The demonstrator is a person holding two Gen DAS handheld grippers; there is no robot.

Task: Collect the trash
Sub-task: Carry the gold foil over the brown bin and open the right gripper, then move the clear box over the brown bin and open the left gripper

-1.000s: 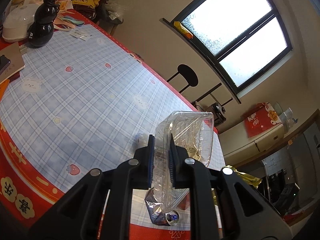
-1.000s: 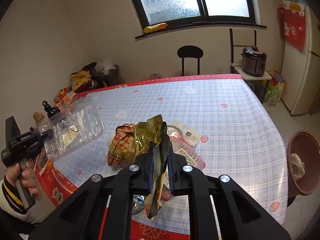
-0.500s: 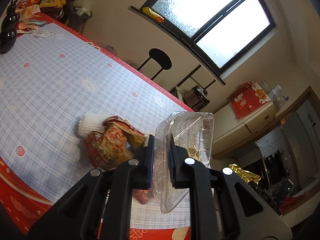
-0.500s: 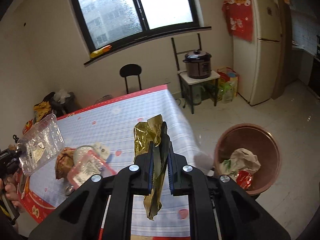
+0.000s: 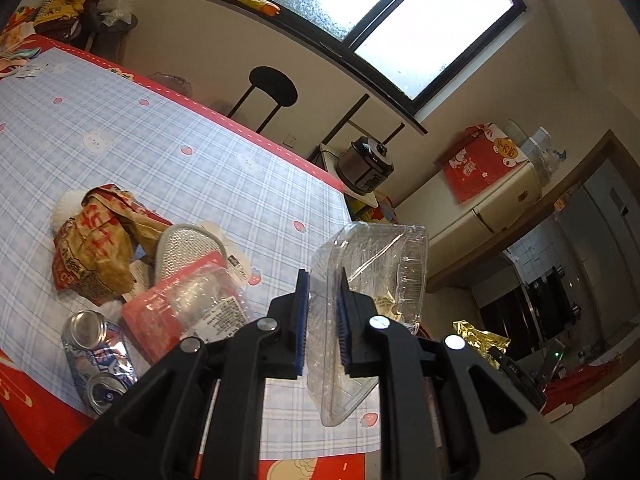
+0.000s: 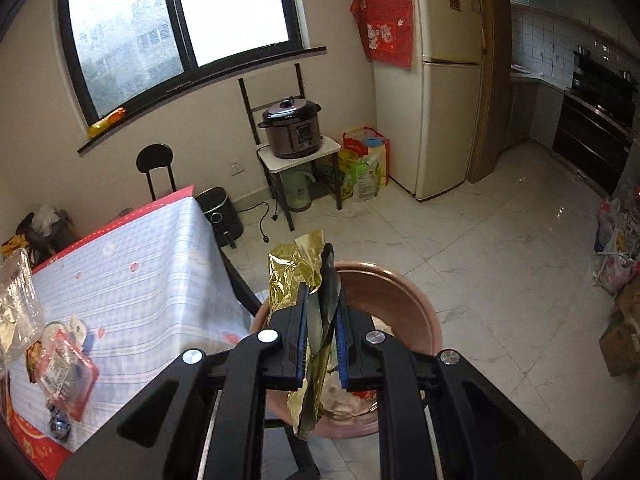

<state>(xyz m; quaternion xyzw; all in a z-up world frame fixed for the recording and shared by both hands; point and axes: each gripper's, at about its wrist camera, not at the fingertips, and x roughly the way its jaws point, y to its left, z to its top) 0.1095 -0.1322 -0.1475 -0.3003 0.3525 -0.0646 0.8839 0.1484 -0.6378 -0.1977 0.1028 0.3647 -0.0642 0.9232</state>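
My left gripper (image 5: 322,280) is shut on a clear plastic clamshell box (image 5: 376,268), held above the right end of the plaid table (image 5: 168,160). My right gripper (image 6: 322,294) is shut on a crumpled gold foil wrapper (image 6: 294,272), which hangs over the round brown trash bin (image 6: 404,292) on the floor; paper and wrappers lie inside the bin. The same gold wrapper (image 5: 478,338) shows past the table edge in the left wrist view. On the table lie a crumpled brown paper bag (image 5: 96,248), a red plastic-wrapped tray (image 5: 188,304) and a crushed can (image 5: 98,360).
Beyond the table stand a black stool (image 6: 154,164), a small white stand with a pressure cooker (image 6: 292,128), a black air fryer (image 6: 220,210) on the floor and a cream fridge (image 6: 432,100). Bags sit on the tiled floor at the far right (image 6: 616,248).
Both grippers swung right along the table toward its end. The right one carried the gold wrapper off the table to above the bin. The left one still holds the clear box.
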